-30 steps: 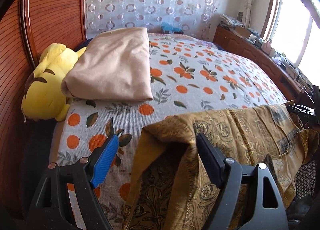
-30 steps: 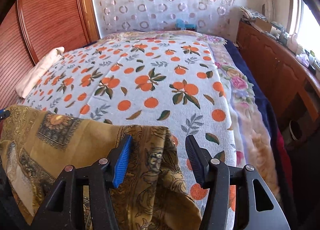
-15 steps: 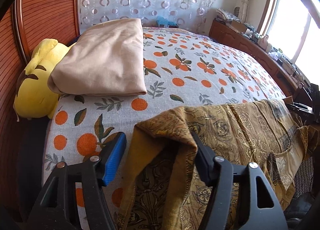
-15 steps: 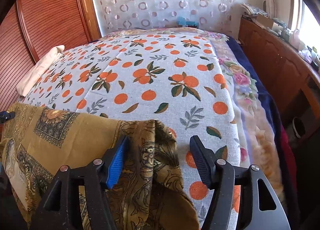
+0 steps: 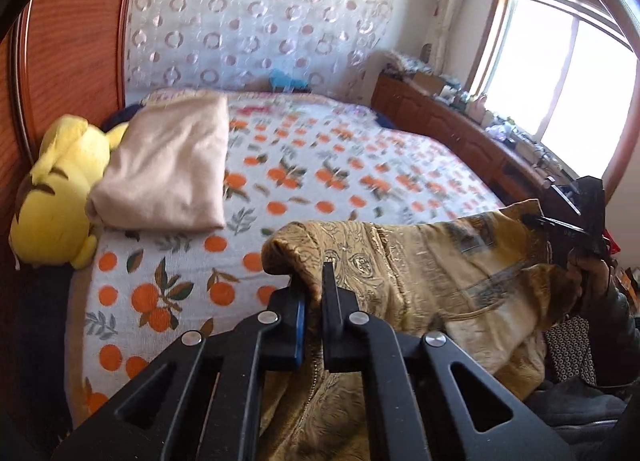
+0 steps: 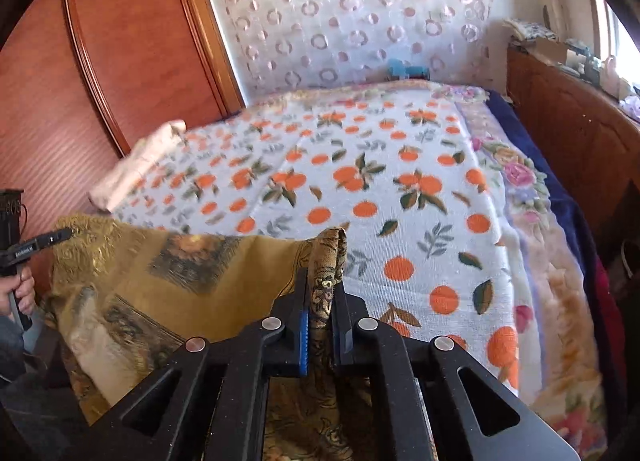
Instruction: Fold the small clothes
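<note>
A mustard-gold patterned garment (image 5: 432, 261) hangs stretched between my two grippers, lifted above the near edge of the bed. My left gripper (image 5: 314, 285) is shut on its left top corner. My right gripper (image 6: 322, 285) is shut on its right top corner, with a fold of the cloth (image 6: 330, 253) sticking up between the fingers. The garment (image 6: 180, 277) sags in the middle. The right gripper (image 5: 576, 221) shows at the far right of the left wrist view, and the left gripper (image 6: 24, 245) shows at the far left of the right wrist view.
The bed has an orange-print cover (image 5: 320, 181). A folded beige blanket (image 5: 172, 165) and a yellow plush toy (image 5: 56, 197) lie at its left, against the wooden headboard (image 5: 68, 61). A wooden cabinet (image 5: 460, 133) with clutter runs along the right, under the window.
Both grippers closed on the garment's top corners and lifted it off the bed edge. The cloth is now pulled taut between them.
</note>
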Available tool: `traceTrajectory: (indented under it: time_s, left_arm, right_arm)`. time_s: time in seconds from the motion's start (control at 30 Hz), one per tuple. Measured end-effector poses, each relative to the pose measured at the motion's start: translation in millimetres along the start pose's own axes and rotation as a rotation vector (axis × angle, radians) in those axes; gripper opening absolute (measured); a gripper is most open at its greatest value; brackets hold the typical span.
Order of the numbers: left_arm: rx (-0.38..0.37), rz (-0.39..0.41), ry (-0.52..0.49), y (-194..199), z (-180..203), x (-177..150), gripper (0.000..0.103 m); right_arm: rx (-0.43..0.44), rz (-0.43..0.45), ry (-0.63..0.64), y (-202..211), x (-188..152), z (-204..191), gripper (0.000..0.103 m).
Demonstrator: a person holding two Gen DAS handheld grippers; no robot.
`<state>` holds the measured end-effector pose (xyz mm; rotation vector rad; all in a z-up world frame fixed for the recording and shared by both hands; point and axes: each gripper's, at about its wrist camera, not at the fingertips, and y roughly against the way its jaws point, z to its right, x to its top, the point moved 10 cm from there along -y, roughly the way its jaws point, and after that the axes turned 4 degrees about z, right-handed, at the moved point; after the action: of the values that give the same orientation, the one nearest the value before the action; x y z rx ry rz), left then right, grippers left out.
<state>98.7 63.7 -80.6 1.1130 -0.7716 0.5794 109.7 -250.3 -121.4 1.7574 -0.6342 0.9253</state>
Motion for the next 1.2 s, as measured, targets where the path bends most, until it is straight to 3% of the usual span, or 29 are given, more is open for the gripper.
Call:
traceTrajectory:
  time_s: [0.2, 0.37, 0.5, 0.6, 0.63, 0.67, 0.7, 0.73, 0.8, 0.87, 1.0, 1.2]
  left_arm:
    - [-0.053, 0.162, -0.055, 65, 35, 53, 0.007]
    - [-0.041, 0.302, -0.128, 102, 45, 134, 0.007]
    - [0.005, 0.319, -0.152, 79, 36, 209, 0.007]
    - [0.067, 0.267, -0.191, 21, 19, 237, 0.01]
    - [0.093, 0.249, -0.185, 4, 9, 238, 0.015]
    - [0.129, 0.208, -0.171, -25, -7, 233, 0.028]
    - [0.136, 0.162, -0.156, -53, -22, 223, 0.039]
    - [0.135, 0.128, -0.149, -70, -30, 214, 0.043]
    - [0.129, 0.051, -0.133, -101, -45, 180, 0.051]
    - [0.115, 0.011, -0.12, -111, -47, 150, 0.067]
    - [0.086, -0.069, -0.097, -120, -46, 108, 0.074]
    - [0.098, -0.09, -0.093, -111, -35, 76, 0.074]
  right_arm:
    - [-0.014, 0.162, 0.059, 75, 40, -18, 0.007]
    - [-0.019, 0.306, 0.145, 143, 102, -35, 0.007]
    - [-0.063, 0.361, 0.213, 159, 170, -39, 0.007]
    - [-0.11, 0.326, 0.238, 127, 210, -35, 0.007]
    - [-0.143, 0.312, 0.234, 108, 219, -30, 0.008]
    - [-0.168, 0.276, 0.225, 83, 224, -24, 0.013]
    - [-0.22, 0.218, 0.217, 52, 224, -12, 0.023]
    - [-0.266, 0.185, 0.204, 29, 224, -9, 0.029]
    - [-0.346, 0.134, 0.156, -8, 210, 13, 0.031]
    - [-0.325, 0.105, 0.1, -32, 188, 22, 0.032]
    - [-0.285, 0.04, 0.094, -56, 143, 30, 0.036]
    - [-0.227, -0.027, 0.108, -63, 102, 33, 0.037]
